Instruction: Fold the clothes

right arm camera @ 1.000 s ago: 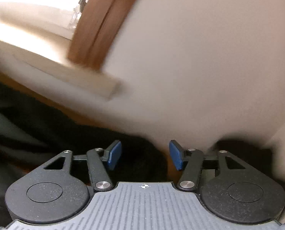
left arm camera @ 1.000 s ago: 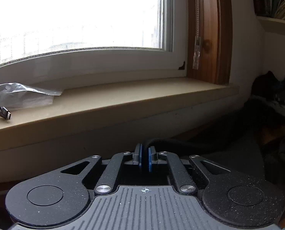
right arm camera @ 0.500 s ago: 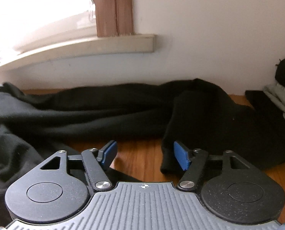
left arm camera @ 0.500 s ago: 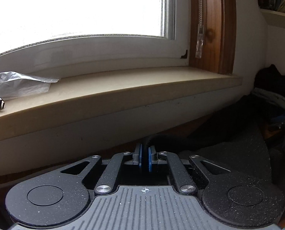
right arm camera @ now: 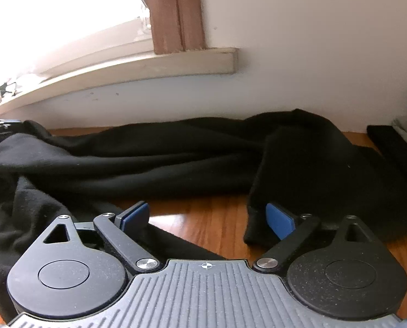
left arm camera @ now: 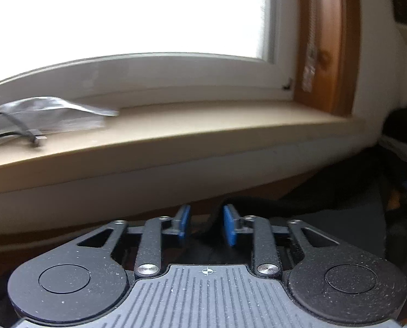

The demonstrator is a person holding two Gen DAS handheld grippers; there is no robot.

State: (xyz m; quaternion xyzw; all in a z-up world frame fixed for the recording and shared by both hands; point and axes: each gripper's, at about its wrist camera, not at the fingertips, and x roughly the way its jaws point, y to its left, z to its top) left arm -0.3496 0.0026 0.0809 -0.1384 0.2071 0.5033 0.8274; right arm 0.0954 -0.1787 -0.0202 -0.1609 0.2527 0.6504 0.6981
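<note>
Black sweater (right arm camera: 154, 161) lies crumpled on the wooden table (right arm camera: 217, 218) under the windowsill (right arm camera: 137, 67). Right gripper (right arm camera: 207, 217) just spread wide, pinching nothing; left gripper (left arm camera: 206, 225) just opened partway, cloth loose between.

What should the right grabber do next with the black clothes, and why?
Probably nudge the right gripper toward the black garment's corner beside its right pad and close. Its jaws, just opened wide, hold nothing over the bare wooden table.
</note>
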